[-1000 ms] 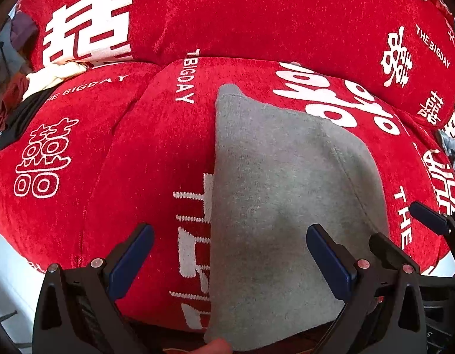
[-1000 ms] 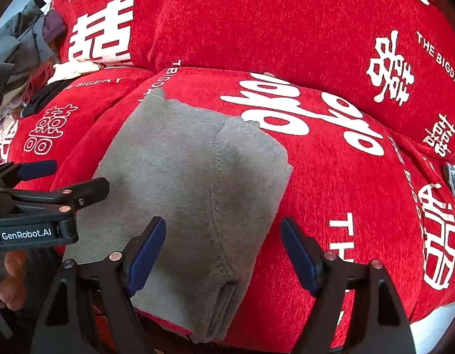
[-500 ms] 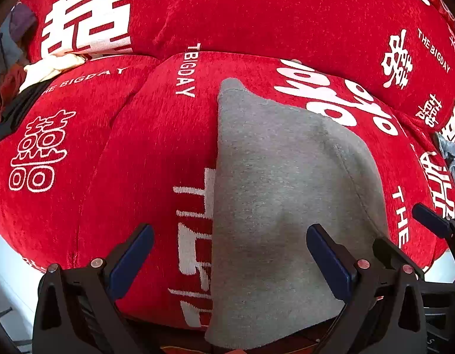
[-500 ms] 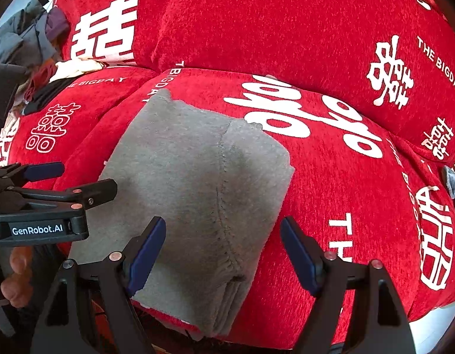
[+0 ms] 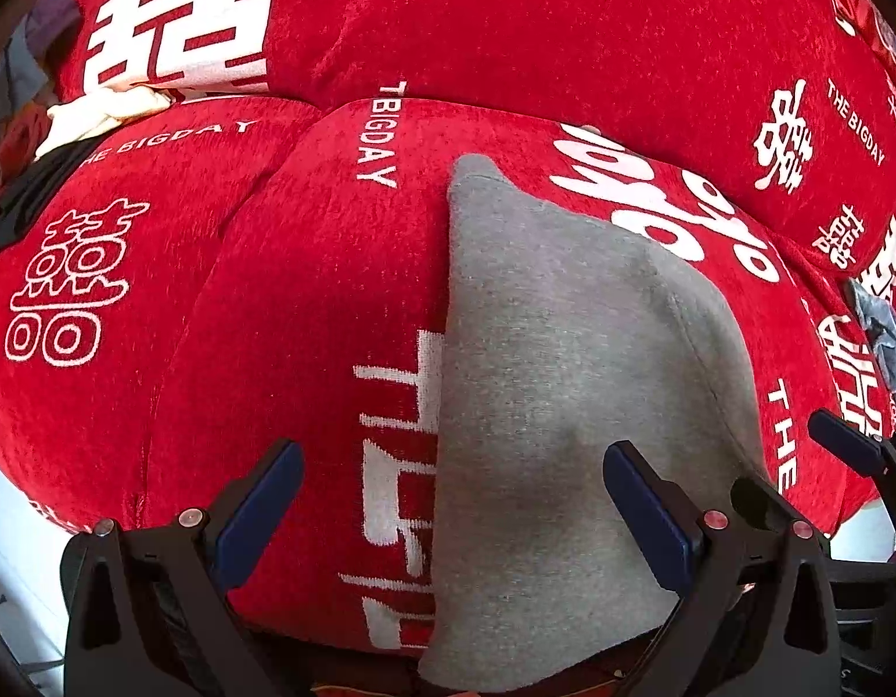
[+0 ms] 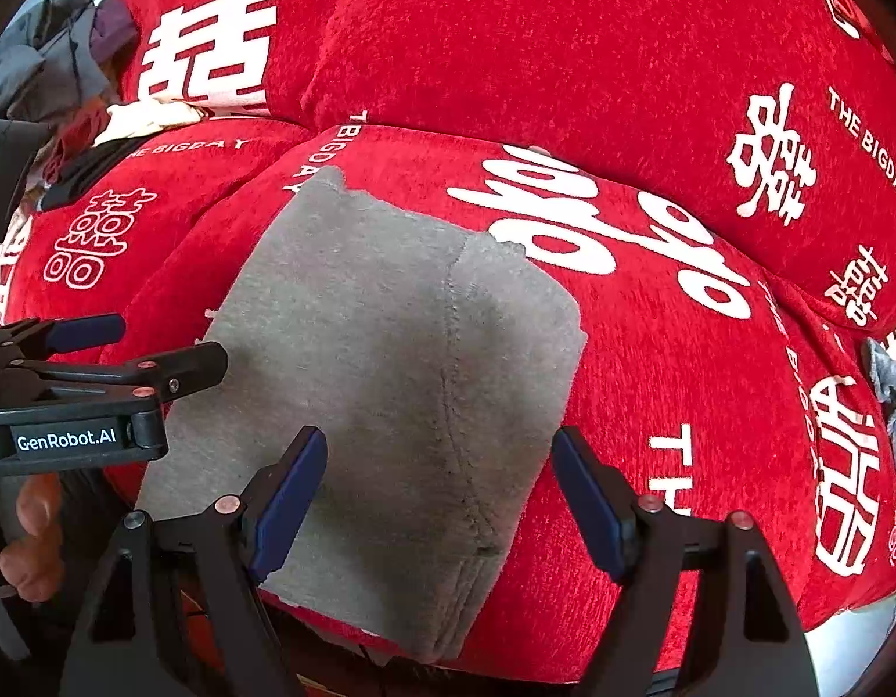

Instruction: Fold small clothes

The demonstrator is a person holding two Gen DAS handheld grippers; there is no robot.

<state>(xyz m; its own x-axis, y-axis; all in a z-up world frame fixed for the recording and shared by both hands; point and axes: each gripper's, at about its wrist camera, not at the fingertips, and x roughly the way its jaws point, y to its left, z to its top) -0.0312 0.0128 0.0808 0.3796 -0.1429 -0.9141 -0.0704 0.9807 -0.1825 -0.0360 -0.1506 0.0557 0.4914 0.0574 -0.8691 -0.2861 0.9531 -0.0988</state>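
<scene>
Left wrist view
Left gripper (image 5: 453, 499): fingers spread wide, nothing held, hovering at the near edge.
Grey garment (image 5: 564, 395): folded, laid on the red sofa cushion (image 5: 308, 302), draped over its near edge.

Right wrist view
Right gripper (image 6: 439, 493): fingers held apart, nothing pinched.
Grey garment (image 6: 389, 360): seen folded, stacked layers at the near right corner.
Clothes pile (image 6: 58, 75): heaped far left.

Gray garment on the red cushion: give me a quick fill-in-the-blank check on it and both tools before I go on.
1. The gray garment lies on a ___ cushion with white lettering.
2. The right tool has its jaws ___, holding nothing.
3. The left tool is ___ too, and empty.
4. The garment's color is ___.

Missing words: red; open; open; gray
</scene>
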